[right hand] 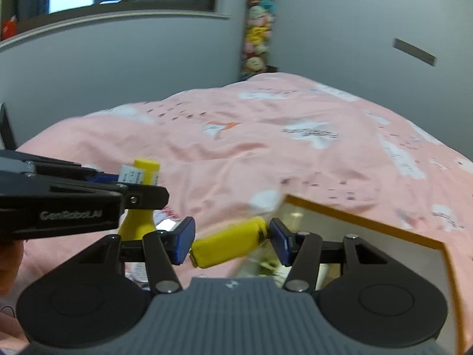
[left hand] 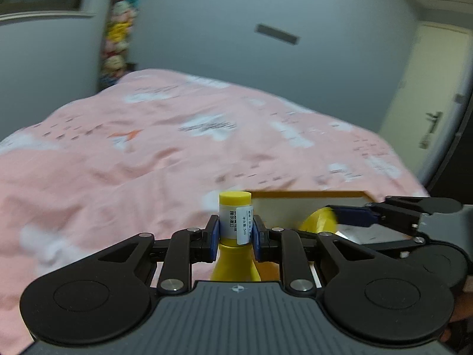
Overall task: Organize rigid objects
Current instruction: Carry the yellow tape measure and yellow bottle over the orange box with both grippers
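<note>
My left gripper (left hand: 235, 233) is shut on the labelled neck of an upright yellow bottle (left hand: 235, 261) with a yellow cap, held above the pink bed. It also shows in the right wrist view (right hand: 141, 198) at the left. My right gripper (right hand: 232, 244) is shut lengthwise on a second yellow bottle (right hand: 227, 244) lying on its side, held at the near left corner of the box (right hand: 369, 222). In the left wrist view that second bottle (left hand: 320, 220) and the right gripper's fingers (left hand: 354, 217) are over the box (left hand: 295, 207).
A pink patterned duvet (left hand: 165, 136) covers the bed. The open white box with an orange rim holds several blurred items (right hand: 269, 266). A stack of plush toys (right hand: 257, 32) stands in the far corner, and a door (left hand: 428, 103) is at the right.
</note>
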`<state>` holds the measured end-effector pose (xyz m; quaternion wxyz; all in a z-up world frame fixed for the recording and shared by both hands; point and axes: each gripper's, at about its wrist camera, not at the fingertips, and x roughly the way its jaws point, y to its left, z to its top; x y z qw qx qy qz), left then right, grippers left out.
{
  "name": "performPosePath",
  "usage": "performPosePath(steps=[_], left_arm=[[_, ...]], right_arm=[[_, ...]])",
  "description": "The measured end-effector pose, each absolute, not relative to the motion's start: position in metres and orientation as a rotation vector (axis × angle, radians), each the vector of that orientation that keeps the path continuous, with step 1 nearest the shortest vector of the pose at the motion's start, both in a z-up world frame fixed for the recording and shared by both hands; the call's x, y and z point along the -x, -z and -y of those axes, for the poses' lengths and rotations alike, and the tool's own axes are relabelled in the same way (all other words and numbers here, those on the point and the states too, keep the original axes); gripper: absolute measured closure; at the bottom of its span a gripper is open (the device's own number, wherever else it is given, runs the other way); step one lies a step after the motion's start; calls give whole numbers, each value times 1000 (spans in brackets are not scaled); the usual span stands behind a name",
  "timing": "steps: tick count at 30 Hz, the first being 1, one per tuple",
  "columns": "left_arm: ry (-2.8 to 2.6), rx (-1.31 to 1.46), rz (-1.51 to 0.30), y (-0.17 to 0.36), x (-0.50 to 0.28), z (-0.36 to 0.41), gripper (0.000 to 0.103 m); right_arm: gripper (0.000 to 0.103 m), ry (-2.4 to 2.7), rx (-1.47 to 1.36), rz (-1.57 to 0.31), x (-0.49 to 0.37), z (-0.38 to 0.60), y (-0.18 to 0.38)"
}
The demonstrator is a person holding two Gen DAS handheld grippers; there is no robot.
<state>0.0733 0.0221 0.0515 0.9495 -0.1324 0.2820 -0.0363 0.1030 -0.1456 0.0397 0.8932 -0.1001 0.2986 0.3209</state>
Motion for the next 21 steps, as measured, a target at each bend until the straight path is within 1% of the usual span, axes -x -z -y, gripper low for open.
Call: performPosePath(steps=[1, 2, 4, 5, 6, 7, 15, 20, 21], left_arm=[[104, 277, -568, -55, -78, -15, 79], [127, 283, -564, -56, -81, -9, 79], [169, 283, -563, -57, -91, 4, 79], [183, 279, -569, -56, -97, 10, 79], [201, 286, -580, -55, -103, 14, 79], [212, 300, -590, -53, -106, 16, 79], [237, 330, -629, -45, -117, 0, 79], [251, 320, -648, -48, -127, -2, 79], [257, 328, -654, -48, -130, -2, 79]], right_arm=[[78, -650, 201, -620, -106, 155, -43], [84, -633, 192, -630, -112, 165, -46], [84, -610, 156, -667, -124, 184, -50], [88, -599, 149, -689, -130, 194, -51], [96, -580, 155, -703, -135, 201, -50], [98, -556, 166, -713, -139, 208, -49], [96, -503, 100, -822, -155, 243, -24], [94, -497, 97, -849, -157, 247, -15], [92, -504, 89, -858, -158, 246, -14]])
